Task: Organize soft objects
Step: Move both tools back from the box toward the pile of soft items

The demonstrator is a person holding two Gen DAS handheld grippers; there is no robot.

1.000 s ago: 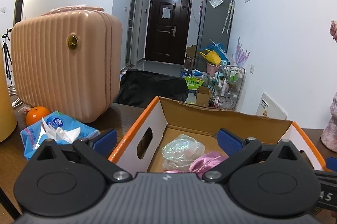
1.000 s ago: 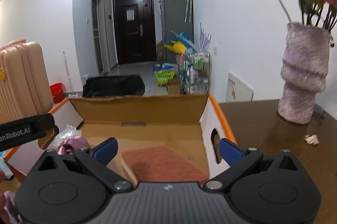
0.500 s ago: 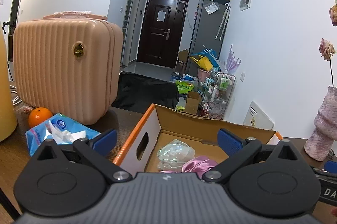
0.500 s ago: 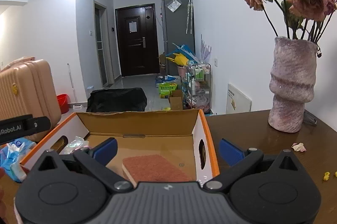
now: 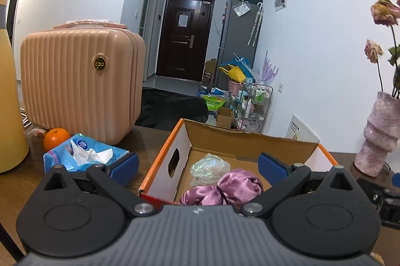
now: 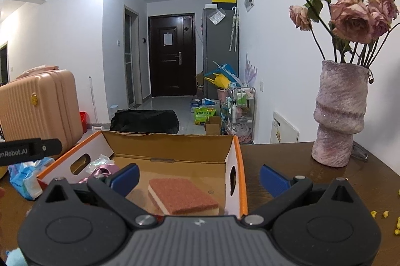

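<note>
With both left tongs (image 5: 197, 166) and right tongs (image 6: 198, 177) wide open and empty, a careless reach could push the light cardboard box (image 6: 170, 144) or knock the vase (image 6: 340, 116).

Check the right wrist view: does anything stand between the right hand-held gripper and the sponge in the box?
Nothing visible does. The right hand-held gripper is open and empty, and the sponge lies uncovered on the cardboard box floor just ahead.

Purple scrunchie (image 5: 225, 187) inside cardboard box (image 5: 165, 161)
</note>
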